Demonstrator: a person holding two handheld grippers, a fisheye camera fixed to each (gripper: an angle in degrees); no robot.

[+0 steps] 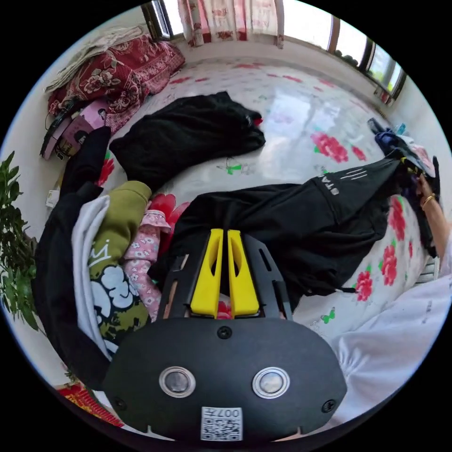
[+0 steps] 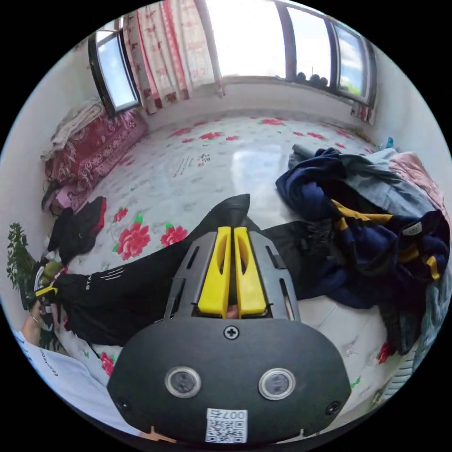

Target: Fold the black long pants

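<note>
The black pants [image 1: 301, 221] lie stretched across a flowered sheet [image 1: 301, 117]. The left gripper [image 1: 224, 235] has its jaws closed on one end of the pants, beside a clothes pile [image 1: 113, 263]. The right gripper [image 2: 232, 233] pinches the other end, near a heap of dark clothes [image 2: 372, 235].

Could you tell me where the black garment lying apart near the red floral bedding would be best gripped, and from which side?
Probably at the black garment's rumpled edge toward the window, where the cloth bunches into a raised ridge the tool could pinch. I would come in low from the bare floral sheet beside it, since the bedding crowds the other side.
</note>
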